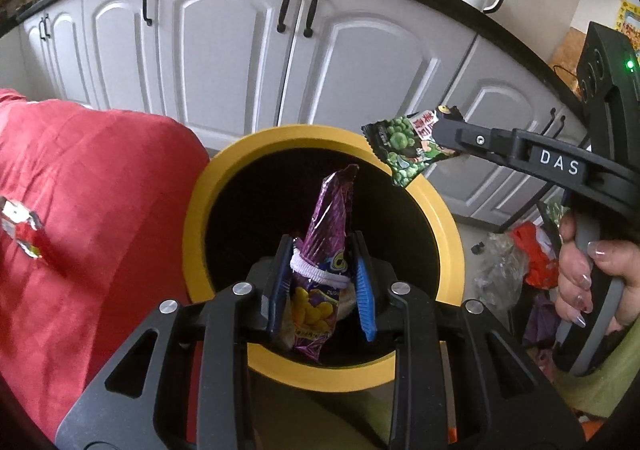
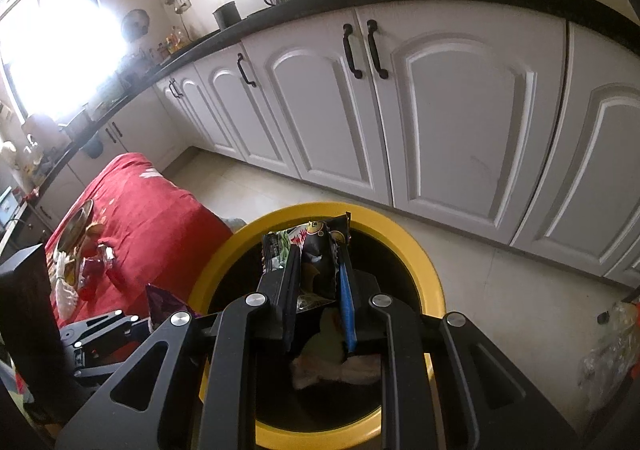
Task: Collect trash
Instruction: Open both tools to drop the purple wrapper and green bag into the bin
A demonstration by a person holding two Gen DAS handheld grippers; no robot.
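A round bin with a yellow rim [image 1: 200,201] and dark inside stands on the floor below both grippers; it also shows in the right wrist view [image 2: 424,262]. My left gripper [image 1: 322,250] is shut on a purple snack packet [image 1: 328,217] tied with a white band, held over the bin's mouth. My right gripper [image 2: 318,254] is shut on a green and black snack packet [image 2: 312,238] over the bin; in the left wrist view that packet [image 1: 404,147] hangs above the bin's far right rim. Some trash [image 2: 336,370] lies at the bin's bottom.
A red covered table [image 1: 88,185] is left of the bin, with a wrapper [image 1: 20,226] and dishes [image 2: 76,250] on it. White cabinets [image 2: 440,109] run behind. Plastic bags [image 1: 516,262] lie on the floor at right.
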